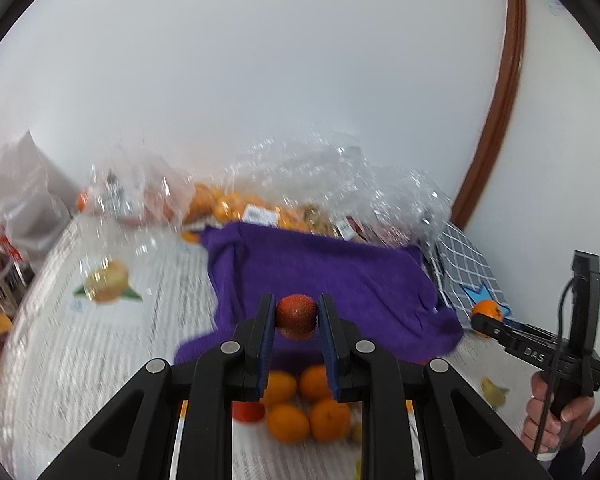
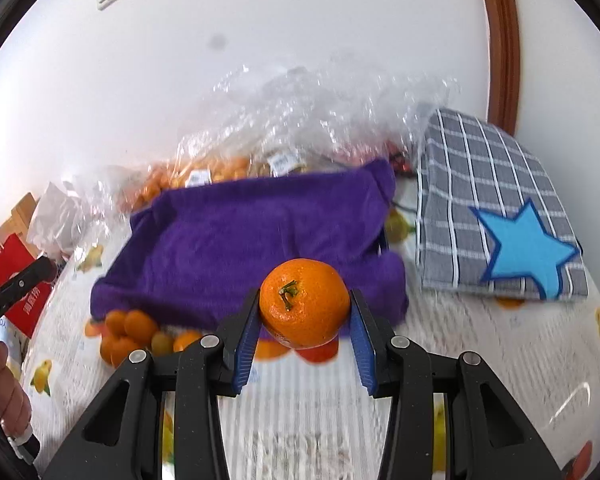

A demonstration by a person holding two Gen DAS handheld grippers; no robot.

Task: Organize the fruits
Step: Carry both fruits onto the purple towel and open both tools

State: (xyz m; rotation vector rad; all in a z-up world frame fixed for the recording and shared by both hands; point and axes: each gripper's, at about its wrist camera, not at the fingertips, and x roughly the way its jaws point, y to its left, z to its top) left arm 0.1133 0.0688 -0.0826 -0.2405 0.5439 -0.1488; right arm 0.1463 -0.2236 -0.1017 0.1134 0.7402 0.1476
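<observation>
My left gripper (image 1: 297,316) is shut on a small dark red fruit (image 1: 296,314), held in the air above a purple towel (image 1: 332,276). Below it on the table lie several mandarins (image 1: 304,408) and one red fruit (image 1: 249,412). My right gripper (image 2: 305,312) is shut on a mandarin (image 2: 304,302) with its green stem up, in front of the purple towel (image 2: 240,236). The same pile of mandarins (image 2: 130,334) shows at the towel's left front corner. The right gripper (image 1: 488,322) with its mandarin (image 1: 487,309) appears at the right of the left wrist view.
Clear plastic bags of mandarins (image 1: 228,204) and packaged food stand behind the towel against the white wall. A grey checked cloth with a blue star (image 2: 500,216) lies to the right. Bottles (image 1: 4,272) stand at the left. A fruit-print tablecloth (image 2: 300,412) covers the table.
</observation>
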